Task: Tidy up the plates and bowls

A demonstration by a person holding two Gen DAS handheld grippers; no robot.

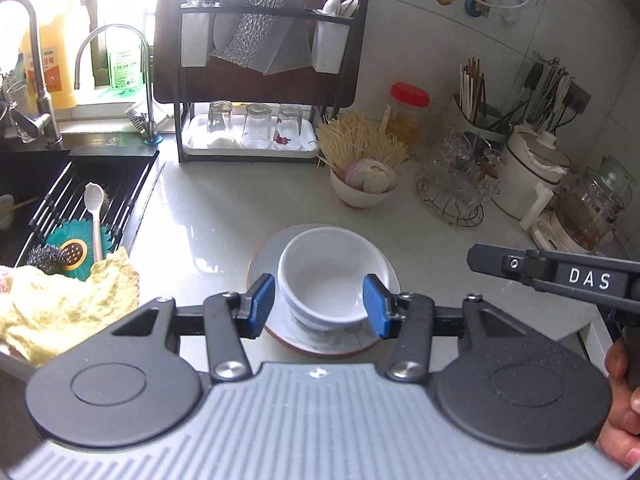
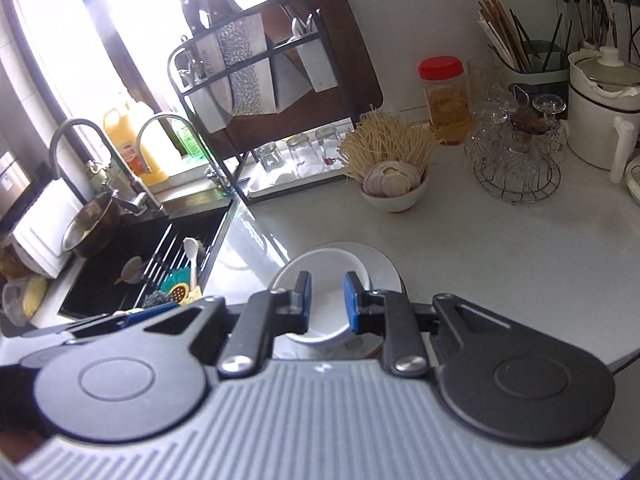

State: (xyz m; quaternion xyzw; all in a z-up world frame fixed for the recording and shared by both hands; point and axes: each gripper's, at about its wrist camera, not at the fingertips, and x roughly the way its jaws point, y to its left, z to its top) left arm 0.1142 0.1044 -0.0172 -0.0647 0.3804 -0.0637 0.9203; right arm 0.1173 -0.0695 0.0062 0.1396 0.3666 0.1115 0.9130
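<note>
A white bowl point(image 1: 330, 276) sits on a white plate with a brown rim point(image 1: 260, 260) on the pale counter near its front edge. My left gripper point(image 1: 320, 306) is open, its blue pads on either side of the bowl's near part, apart from it. In the right wrist view the bowl point(image 2: 324, 280) and plate point(image 2: 380, 264) lie just ahead. My right gripper point(image 2: 327, 300) is open and empty above the bowl's near side. Its finger shows in the left wrist view point(image 1: 560, 276) to the right of the plate.
A black sink point(image 1: 80, 200) with a rack, a spoon and a yellow cloth point(image 1: 68, 304) lies left. A dish rack point(image 1: 256, 80) with upturned glasses stands behind. A bowl of onion point(image 1: 364, 184), noodles, a red-lidded jar point(image 1: 408, 116), a glass basket and pots stand at right.
</note>
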